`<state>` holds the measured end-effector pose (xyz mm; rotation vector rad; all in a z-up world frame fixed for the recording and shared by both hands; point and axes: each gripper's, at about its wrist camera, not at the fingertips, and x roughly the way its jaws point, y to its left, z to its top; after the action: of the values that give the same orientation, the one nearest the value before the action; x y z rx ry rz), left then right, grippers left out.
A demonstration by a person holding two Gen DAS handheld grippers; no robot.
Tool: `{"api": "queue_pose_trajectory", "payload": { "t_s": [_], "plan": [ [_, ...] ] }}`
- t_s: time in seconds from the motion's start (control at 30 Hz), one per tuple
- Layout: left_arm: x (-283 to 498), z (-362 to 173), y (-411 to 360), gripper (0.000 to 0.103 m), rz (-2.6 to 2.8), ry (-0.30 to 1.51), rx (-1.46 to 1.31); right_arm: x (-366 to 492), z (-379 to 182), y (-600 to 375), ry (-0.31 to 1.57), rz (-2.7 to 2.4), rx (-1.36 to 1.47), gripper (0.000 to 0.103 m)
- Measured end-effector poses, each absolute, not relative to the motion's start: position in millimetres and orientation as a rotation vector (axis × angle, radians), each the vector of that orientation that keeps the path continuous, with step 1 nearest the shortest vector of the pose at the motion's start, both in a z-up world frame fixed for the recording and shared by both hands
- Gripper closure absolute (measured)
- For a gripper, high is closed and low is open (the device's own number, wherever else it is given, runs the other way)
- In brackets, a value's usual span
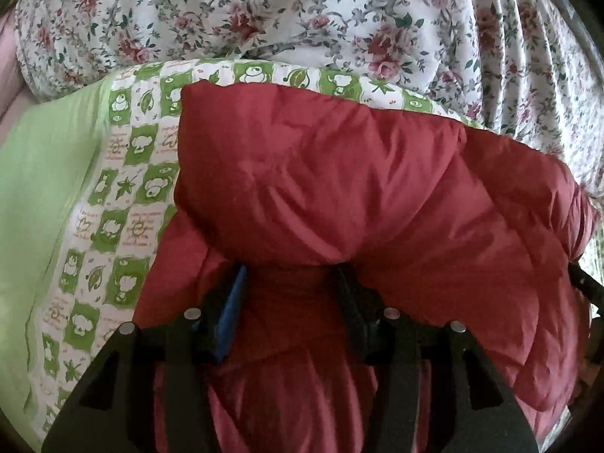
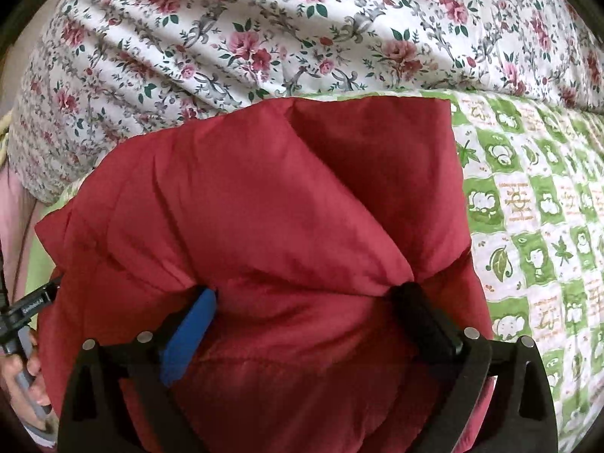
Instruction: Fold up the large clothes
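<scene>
Red jacket on green-check sheet, floral quilt behind.

Garment: red padded jacket, puffy and creased, folded into a thick bundle filling the middle of the view.
Right hand-held gripper: jaws spread wide, blue pad on the left, black finger on the right; both tips sunk into folds of the jacket, a broad bulge of fabric between them, squeeze not certain.
Underlay: green-and-white checked sheet with leaf and cartoon prints, beneath and right of the jacket.
Behind: floral quilt, white with pink roses, bunched along the top.
Left edge: a hand gripping a grey handle, black bar above it.
</scene>
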<state>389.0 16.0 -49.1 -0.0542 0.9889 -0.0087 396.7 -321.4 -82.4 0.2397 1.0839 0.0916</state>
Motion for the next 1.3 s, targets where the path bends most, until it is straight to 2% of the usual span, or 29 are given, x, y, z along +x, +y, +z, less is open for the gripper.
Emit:
{"api": "queue_pose_trajectory", "payload": {
  "t_s": [0.47,0.67,1.0,1.07,1.3],
  "plan": [
    [316.1,-21.1,34.1,0.054,-0.068,0.906,-0.107,389.2,-77.8,-319.9,1.048,0.092,0.247,0.004],
    [330.5,-41.8,38.5,0.051,-0.052,0.925,-0.067,347.4,-39.7,-325.2,0.968,0.113,0.263,0.004],
    [306.6,-26.2,53.1,0.049,-0.074,0.893,-0.149,281.5,-19.0,-359.6,0.948,0.137,0.312,0.003],
    [299.1,-22.7,56.7,0.048,-0.073,0.887,-0.149,273.9,-19.2,-363.4,0.956,0.137,0.312,0.003],
    [278.4,-17.6,79.3,0.029,-0.095,0.885,-0.182,257.2,-22.1,-379.2,0.971,0.132,0.345,0.002]
  ]
}}
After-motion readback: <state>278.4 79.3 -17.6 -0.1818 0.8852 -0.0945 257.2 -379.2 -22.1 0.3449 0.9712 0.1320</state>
